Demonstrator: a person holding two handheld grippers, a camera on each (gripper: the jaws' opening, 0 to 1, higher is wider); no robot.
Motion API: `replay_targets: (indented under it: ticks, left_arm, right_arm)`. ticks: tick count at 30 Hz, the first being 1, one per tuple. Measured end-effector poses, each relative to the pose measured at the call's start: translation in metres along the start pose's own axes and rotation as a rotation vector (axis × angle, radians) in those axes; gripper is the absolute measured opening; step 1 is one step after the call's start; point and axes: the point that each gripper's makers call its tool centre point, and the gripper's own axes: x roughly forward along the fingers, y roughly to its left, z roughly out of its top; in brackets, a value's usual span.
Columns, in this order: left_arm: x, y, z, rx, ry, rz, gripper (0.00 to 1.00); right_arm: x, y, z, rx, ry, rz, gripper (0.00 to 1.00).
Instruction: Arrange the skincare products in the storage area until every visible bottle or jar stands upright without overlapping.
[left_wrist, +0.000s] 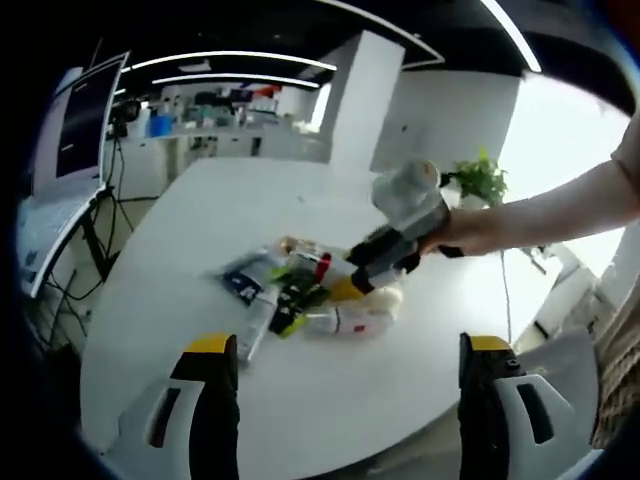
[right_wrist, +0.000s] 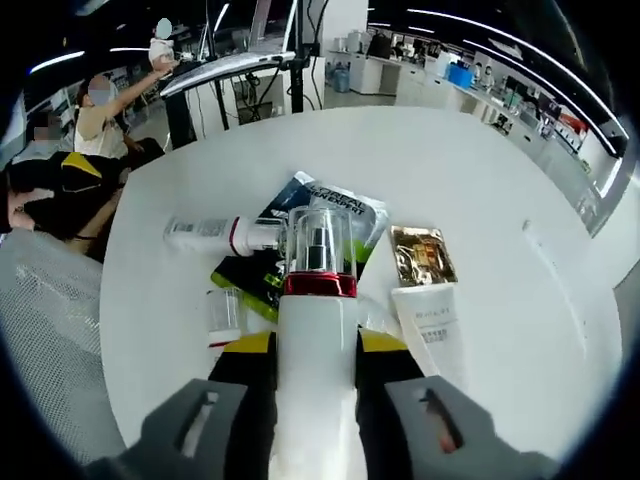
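**Bottle gripped, pile unsorted on white table**

Skincare products lay in a loose heap on the round white table as you worked both grippers. Your right gripper was clamped on a white pump bottle, jaws pressed to either side of its body. The bottle's long axis ran straight out along the jaws, with its red collar and clear cap pointing away from you, over the pile. In the left gripper view the same bottle looked held low over the heap, tilted rather than upright; whether it touched the table could not be told.

Your left gripper hung empty, its jaws spread wide apart, near the table's edge and short of the products.

By the look of things, little of the job was done. Nothing on the table stood upright. A white tube with a red band lay flat on its side, pointing across the view. A dark sachet, a green-and-black pack, a gold sachet and a flat white tube lay close together, some overlapping. A small clear jar sat just beside the gripped bottle. Standing the bottle, then separating and righting the rest, remained ahead of you.
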Motion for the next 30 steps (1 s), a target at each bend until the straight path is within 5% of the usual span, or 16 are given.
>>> replay_targets:
  ticks: [18,30]
  left_arm:
    - [0.002,-0.004,0.001,0.003,0.014,-0.021,0.89]
    - [0.017,-0.030,0.019,0.018,0.008,-0.111,0.89]
  right_arm:
    - [-0.069,-0.040,0.009,0.126,-0.199,-0.153,0.28]
    - [-0.115,-0.010,0.037,0.104,-0.370,-0.094,0.28]
